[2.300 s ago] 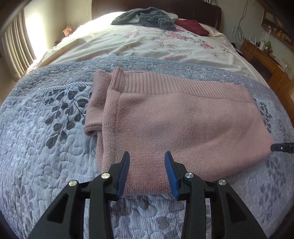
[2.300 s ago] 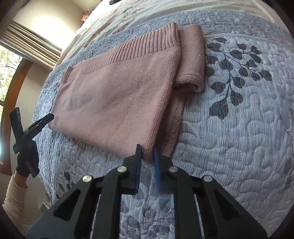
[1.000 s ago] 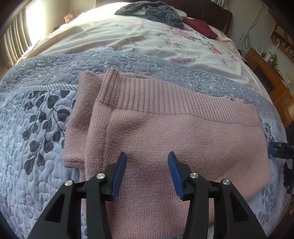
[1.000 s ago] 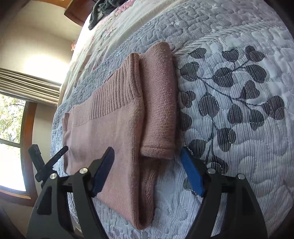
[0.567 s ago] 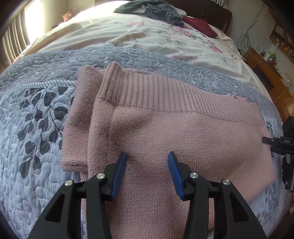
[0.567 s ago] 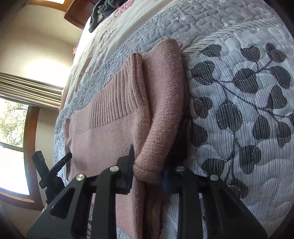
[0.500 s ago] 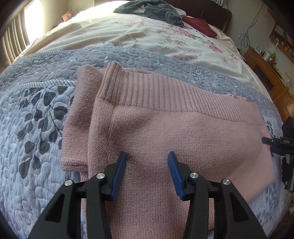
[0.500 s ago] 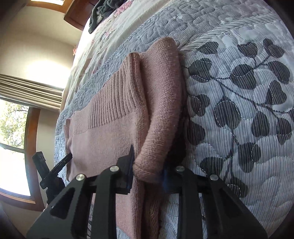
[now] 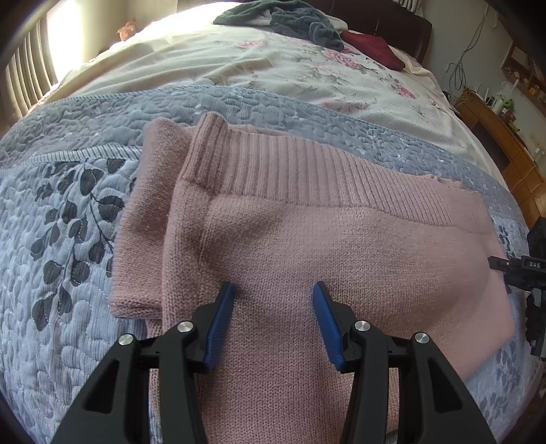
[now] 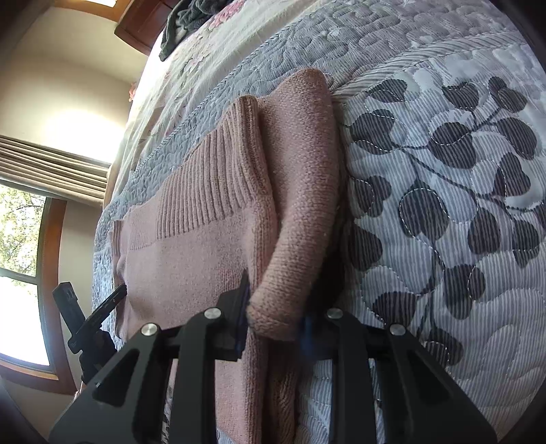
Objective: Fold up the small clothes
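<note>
Blue-padded fingers (image 9: 220,319) of the left gripper (image 9: 273,316) stand spread apart above the lower middle of the pink knit sweater (image 9: 307,246), holding nothing. In the right wrist view, the right gripper (image 10: 276,324) has closed on the sleeve cuff (image 10: 273,314) at lower centre, its inner pads largely hidden behind the knit.

The sweater lies on the grey leaf-patterned quilt (image 9: 61,259), filling the centre of both views. It looks partly folded: the body is doubled flat with its ribbed hem (image 9: 307,170) along the upper edge. That sleeve, I judge, has yet to be laid across the body, and a final fold probably remains.

Only the left wrist view shows the dark garments (image 9: 283,20) heaped at the top. Only the right wrist view shows the cuff pinched, and a window (image 10: 20,273) at left.
</note>
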A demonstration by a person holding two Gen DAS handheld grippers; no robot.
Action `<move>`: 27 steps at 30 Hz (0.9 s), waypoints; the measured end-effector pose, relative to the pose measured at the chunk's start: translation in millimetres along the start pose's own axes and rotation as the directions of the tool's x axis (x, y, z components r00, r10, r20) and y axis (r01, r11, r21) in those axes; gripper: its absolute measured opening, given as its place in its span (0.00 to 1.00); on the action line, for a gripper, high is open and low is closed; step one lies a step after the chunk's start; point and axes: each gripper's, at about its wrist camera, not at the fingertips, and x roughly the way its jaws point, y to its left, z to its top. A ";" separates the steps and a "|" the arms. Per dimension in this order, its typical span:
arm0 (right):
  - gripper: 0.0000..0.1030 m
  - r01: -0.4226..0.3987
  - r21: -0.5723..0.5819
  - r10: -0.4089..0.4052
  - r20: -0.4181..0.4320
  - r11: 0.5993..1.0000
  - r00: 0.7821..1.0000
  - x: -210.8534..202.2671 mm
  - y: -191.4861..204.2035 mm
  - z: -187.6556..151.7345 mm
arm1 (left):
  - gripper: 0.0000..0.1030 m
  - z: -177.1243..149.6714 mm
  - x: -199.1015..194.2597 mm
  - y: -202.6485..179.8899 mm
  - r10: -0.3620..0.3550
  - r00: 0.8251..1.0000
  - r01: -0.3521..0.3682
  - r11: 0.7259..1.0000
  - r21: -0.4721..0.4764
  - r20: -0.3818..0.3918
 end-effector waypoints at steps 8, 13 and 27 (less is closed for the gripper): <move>0.21 0.004 -0.130 -0.004 0.004 0.992 1.000 -19.6 88.3 9.8 | 0.47 -1.4 -41.6 12.4 -0.048 0.996 0.050 0.998 -0.023 0.080; 0.21 0.017 -0.248 -0.027 -0.034 0.969 0.999 -2.0 165.0 11.4 | 0.47 -1.4 -56.6 20.2 -0.071 0.993 0.073 0.997 -0.017 0.091; 0.30 0.043 -0.311 -0.110 -0.199 0.949 0.974 106.2 231.4 -11.1 | 0.47 -6.5 -69.6 35.9 -0.086 0.990 0.089 0.996 -0.030 0.110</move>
